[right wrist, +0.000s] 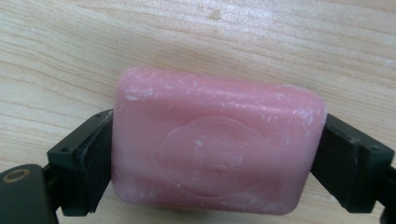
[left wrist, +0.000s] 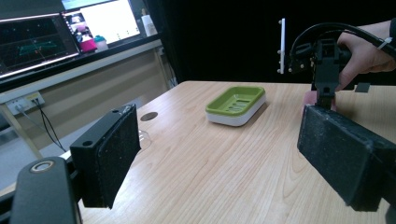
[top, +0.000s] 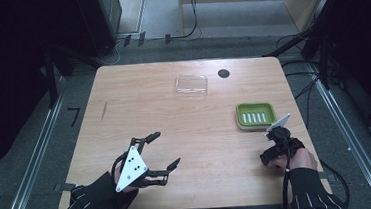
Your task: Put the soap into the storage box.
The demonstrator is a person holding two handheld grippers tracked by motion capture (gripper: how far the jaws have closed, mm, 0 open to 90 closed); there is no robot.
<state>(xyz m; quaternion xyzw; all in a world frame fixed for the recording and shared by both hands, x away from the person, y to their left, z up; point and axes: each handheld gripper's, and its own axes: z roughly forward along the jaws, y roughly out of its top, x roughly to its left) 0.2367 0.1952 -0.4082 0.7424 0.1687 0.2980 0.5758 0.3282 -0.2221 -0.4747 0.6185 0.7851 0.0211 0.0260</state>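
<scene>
The left gripper (top: 161, 150) hovers over the table (top: 174, 120) with jaws spread wide and nothing between them. Right of it sits the green dish (top: 255, 114). Just beside the dish, the right gripper (right wrist: 212, 161) pinches the pink soap (right wrist: 217, 140) at both ends.

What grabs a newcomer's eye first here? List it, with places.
The pink soap bar stands out, clamped at both ends between the right gripper's jaws near the table's right front edge. Next, the green soap dish just beyond that gripper. The left gripper hangs open and empty over the table's front left.
</scene>
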